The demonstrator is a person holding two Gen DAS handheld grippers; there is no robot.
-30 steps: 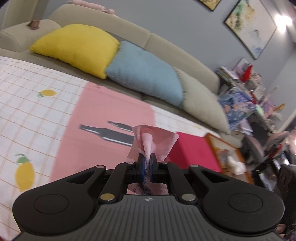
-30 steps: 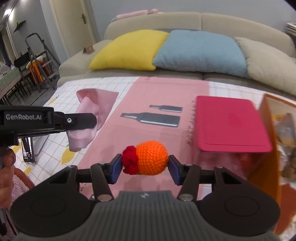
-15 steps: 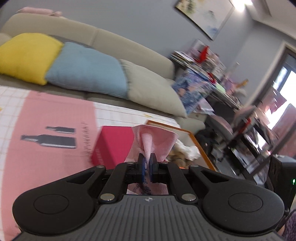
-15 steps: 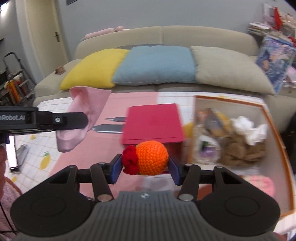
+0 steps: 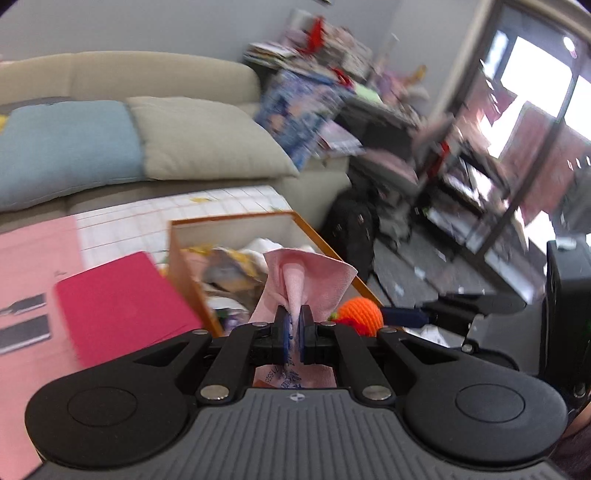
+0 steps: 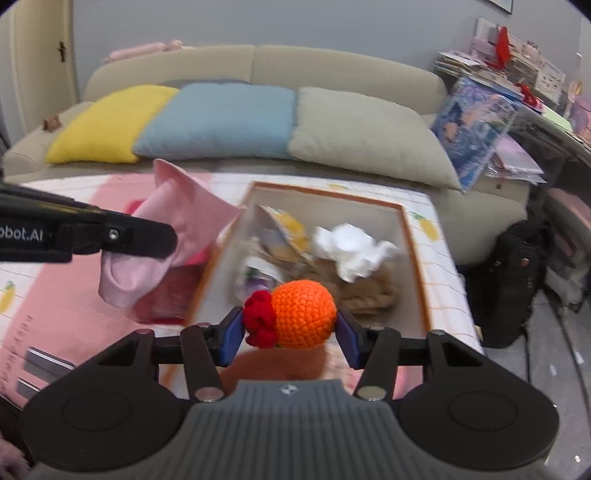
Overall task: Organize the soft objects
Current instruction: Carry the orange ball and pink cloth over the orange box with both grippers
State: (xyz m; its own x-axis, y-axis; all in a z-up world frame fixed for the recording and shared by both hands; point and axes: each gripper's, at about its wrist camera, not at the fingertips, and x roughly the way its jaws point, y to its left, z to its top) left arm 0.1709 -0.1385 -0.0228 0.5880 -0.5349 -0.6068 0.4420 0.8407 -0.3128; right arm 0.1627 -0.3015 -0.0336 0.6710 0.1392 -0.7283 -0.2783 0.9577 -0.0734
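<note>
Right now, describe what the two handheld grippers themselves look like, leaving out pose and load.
Both are matte black plastic. The right gripper has a ribbed grey-black body, two round side housings, silver pivot screws and blue finger pads. The left gripper matches it, with blue pads too. Seen side-on from the right wrist, its finger carries white lettering ending "obot.AI". No cables or sleeves show.

Grey-blue wall (image 6: pixel 332 26) at far side. Beige sofa (image 6: pixel 258 62) against it, three cushions in row: yellow cushion (image 6: pixel 107 122) left, blue cushion (image 6: pixel 221 118) middle, beige cushion (image 6: pixel 369 136) right. Cream door (image 6: pixel 40 59) far left. Cluttered shelf (image 6: pixel 517 66) of papers and books right of sofa. Black backpack (image 6: pixel 513 280) on grey floor (image 6: pixel 554 369) at right. Bright window (image 5: pixel 535 92) with dark frame far right, daylight coming through.
</note>
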